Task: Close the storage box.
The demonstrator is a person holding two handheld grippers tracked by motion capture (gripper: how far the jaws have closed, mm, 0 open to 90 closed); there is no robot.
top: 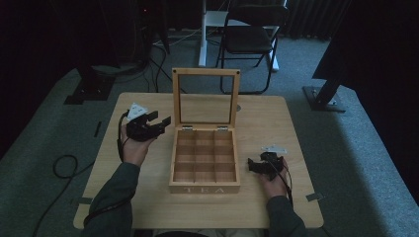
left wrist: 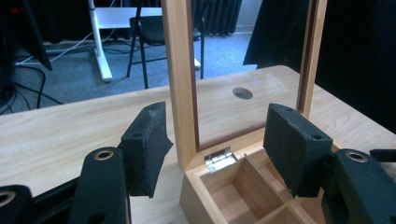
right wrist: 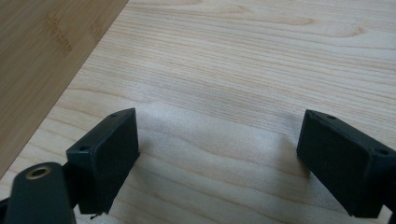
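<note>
A pale wooden tea box (top: 204, 163) is seen between the two grippers, its nine square compartments empty and "TEA" lettered on its front wall. Its glass-paned lid (top: 205, 98) is stood upright on two small metal hinges. The left gripper (top: 160, 120) is held just beside the box's rear left corner, jaws spread wide with nothing between them. The right gripper (top: 253, 165) is held near the box's right wall, low over the smooth, light-grained table (top: 267, 123), its padded jaws likewise wide apart and empty.
</note>
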